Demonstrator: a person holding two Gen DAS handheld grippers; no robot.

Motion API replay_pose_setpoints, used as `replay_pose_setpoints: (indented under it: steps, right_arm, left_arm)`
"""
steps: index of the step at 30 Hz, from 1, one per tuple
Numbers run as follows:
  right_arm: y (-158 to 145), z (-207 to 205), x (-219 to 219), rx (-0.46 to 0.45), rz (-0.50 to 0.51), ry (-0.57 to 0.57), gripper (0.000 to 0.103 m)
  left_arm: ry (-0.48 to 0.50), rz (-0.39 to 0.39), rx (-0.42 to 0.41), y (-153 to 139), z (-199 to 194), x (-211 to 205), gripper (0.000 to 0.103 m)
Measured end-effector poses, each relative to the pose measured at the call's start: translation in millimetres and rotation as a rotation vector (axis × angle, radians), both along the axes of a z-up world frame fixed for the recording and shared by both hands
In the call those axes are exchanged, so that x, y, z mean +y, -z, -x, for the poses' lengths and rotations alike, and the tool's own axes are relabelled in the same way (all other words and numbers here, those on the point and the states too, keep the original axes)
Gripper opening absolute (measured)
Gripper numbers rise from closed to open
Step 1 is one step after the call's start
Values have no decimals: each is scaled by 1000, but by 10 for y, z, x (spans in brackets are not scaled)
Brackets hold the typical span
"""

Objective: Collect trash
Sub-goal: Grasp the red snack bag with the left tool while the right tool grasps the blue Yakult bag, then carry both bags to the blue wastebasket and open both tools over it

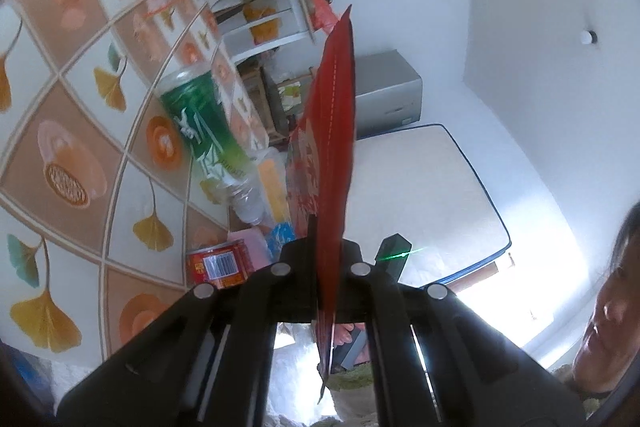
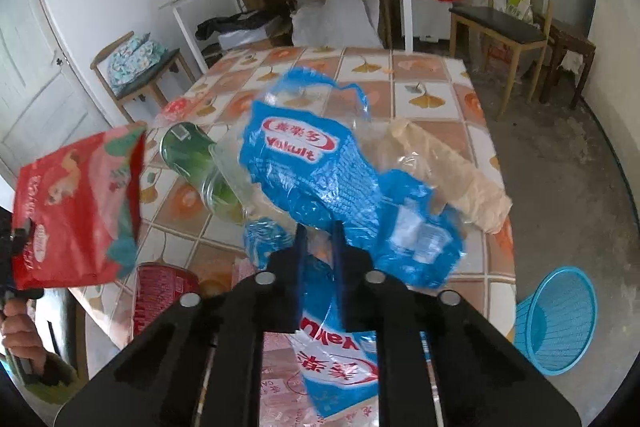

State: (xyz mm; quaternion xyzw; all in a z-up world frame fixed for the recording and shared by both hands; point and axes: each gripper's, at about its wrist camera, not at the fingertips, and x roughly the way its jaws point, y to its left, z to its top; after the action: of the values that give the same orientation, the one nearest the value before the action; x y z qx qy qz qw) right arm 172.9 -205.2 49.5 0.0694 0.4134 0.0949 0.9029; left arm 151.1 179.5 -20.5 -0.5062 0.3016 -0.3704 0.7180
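Both tongs loaded; blue basket (image 2: pixel 556 319) sits on the floor at 4 o'clock.
Your right tongs (image 2: pixel 319 233) clench the blue Yakult wrapper (image 2: pixel 316 163) over the tabletop (image 2: pixel 436 83), nearer the basket; left tongs (image 1: pixel 322 247) grasp the red snack bag (image 1: pixel 334 131).

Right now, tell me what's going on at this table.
A person is clearing trash off the tiled table with a gripper in each hand. The left gripper is shut on a red snack bag, lifted clear of the table. The right gripper has pinched the blue plastic wrapper. A green bottle, a red can and a beige bag remain on the table. A blue basket sits on the floor.
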Motion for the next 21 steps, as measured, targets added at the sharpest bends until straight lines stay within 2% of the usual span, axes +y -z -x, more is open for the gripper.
replay_pose_setpoints:
  steps: [4,10,15,21]
  right_arm:
    - [-189,115,-72,-58,-17,13,6]
    - [-514,314,-179,-147,-48,24,5]
    - [-794,529,-317,-242,-91,39,5]
    - [-1031,756,-615,-318,-198,46,5]
  left_arm:
    - [-28,-8,-33,-153,94,91,0]
    - [-73,-66,-119,-556,340,234,0]
    - [-98,-108,-159,-825,503,297,0]
    - [-96,-141,-208,-1078,610,168,0]
